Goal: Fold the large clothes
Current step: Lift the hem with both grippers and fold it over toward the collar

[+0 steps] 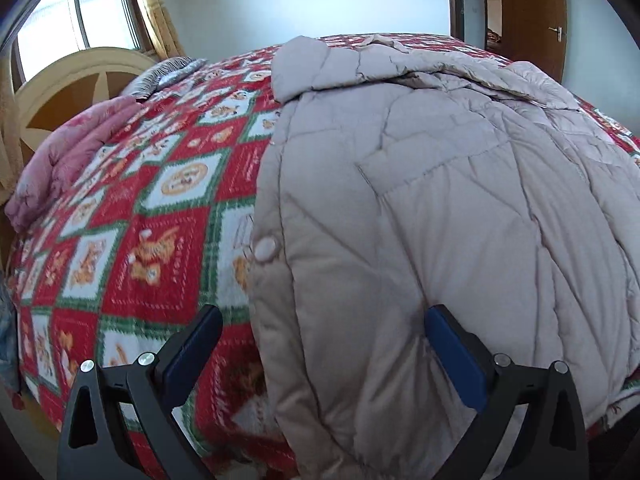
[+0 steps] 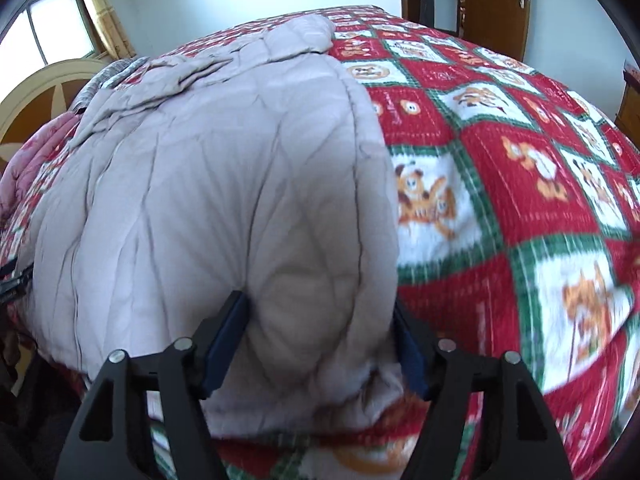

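A large beige quilted down coat (image 1: 420,184) lies spread on the bed; it also shows in the right wrist view (image 2: 224,184). Its sleeve or hood part is folded across the far end (image 1: 360,64). My left gripper (image 1: 324,340) is open, its jaws wide around the coat's near left hem; the left finger is over the bedspread, the right finger on the coat. My right gripper (image 2: 320,340) is open with its jaws astride the coat's near right hem corner, the fabric bulging between the pads. A snap button (image 1: 266,249) shows on the left edge.
The bed has a red, white and green patterned bedspread (image 1: 160,216), also in the right wrist view (image 2: 520,184). A pink folded quilt (image 1: 68,160) and a striped pillow (image 1: 168,76) lie by the headboard (image 1: 60,92). A window and a wooden door (image 1: 532,8) stand beyond.
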A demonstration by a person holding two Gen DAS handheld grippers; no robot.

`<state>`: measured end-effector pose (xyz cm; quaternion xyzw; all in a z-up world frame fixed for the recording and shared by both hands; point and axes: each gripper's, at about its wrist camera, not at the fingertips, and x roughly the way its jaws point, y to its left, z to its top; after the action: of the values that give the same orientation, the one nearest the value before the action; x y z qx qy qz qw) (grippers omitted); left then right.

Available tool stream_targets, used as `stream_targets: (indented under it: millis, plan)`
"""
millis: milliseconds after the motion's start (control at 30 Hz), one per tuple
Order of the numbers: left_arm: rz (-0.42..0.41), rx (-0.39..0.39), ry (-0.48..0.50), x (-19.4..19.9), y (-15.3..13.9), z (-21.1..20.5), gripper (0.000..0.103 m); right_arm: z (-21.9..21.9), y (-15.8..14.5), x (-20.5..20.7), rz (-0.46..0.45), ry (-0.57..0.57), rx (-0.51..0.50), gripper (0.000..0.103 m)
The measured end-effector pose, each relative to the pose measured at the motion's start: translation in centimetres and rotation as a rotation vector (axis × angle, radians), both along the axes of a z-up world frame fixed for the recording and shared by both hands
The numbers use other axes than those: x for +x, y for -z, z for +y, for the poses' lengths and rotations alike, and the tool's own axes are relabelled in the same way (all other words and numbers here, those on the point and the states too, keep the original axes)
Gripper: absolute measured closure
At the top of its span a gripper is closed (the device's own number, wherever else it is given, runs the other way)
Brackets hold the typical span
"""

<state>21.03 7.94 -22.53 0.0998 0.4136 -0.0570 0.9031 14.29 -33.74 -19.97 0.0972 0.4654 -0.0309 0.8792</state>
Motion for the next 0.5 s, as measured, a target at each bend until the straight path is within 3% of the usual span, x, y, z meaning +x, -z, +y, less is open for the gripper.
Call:
stream_targets:
  millis: [33, 100, 167, 200, 267, 367, 500]
  plan:
    - [0.009, -0.005, 0.005, -0.3, 0.2, -0.1, 0.002, 0.1, 0.1, -0.4, -0.005, -0.006, 0.001, 0.039]
    - [0.029, -0.020, 0.017, -0.6, 0.5, -0.2, 0.014, 0.1, 0.2, -0.8, -0.016, -0.011, 0.025, 0.053]
    - [0.062, -0.073, 0.061, -1.0, 0.5, -0.5, 0.048, 0.4, -0.1, -0.9, -0.038, -0.031, 0.030, 0.077]
    - [0.060, -0.073, 0.073, -1.2, 0.3, -0.7, 0.053, 0.7, -0.2, -1.0, -0.047, -0.038, 0.026, 0.080]
    - [0.029, -0.022, 0.101, -1.9, -0.2, -1.6, 0.074, 1.0, -0.6, -1.2, -0.064, -0.045, 0.027, 0.088]
    - [0.002, -0.020, 0.109, -2.5, -1.4, -1.5, 0.087, 0.5, -1.6, -1.7, -0.108, -0.037, 0.059, 0.091]
    - [-0.052, -0.074, 0.112, -3.5, -4.6, -0.3, 0.091, -0.2, -4.6, -3.0, -0.212, -0.030, 0.108, 0.093]
